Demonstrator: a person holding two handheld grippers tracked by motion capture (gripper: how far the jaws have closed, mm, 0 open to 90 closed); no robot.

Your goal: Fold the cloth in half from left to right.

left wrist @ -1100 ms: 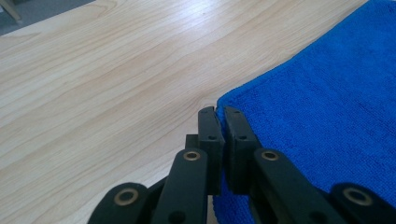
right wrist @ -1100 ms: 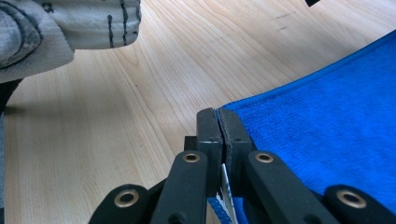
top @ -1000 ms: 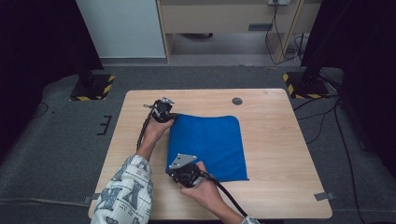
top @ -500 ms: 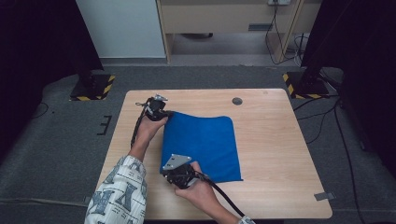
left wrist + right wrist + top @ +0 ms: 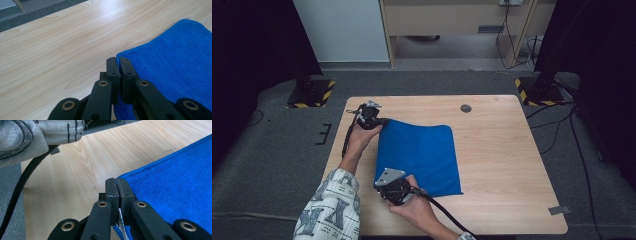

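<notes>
Lying flat, blue cloth (image 5: 422,155), long axis running toward the person, both near-side corners pinched

Wooden table (image 5: 507,165) on grey carpet (image 5: 272,150)

1. A light wooden table (image 5: 502,165) fills the centre and lower part of the high view.
2. A small dark round disc (image 5: 466,108) sits near the table's far edge, toward upper centre.
3. Grey carpet floor (image 5: 272,150) surrounds the table.
4. Two black stand bases with yellow-black striped edges sit at upper left (image 5: 310,92) and upper right (image 5: 537,90).
5. A wooden cabinet (image 5: 452,20) stands at top centre, with a white panel (image 5: 342,30) beside it on the left.
</notes>
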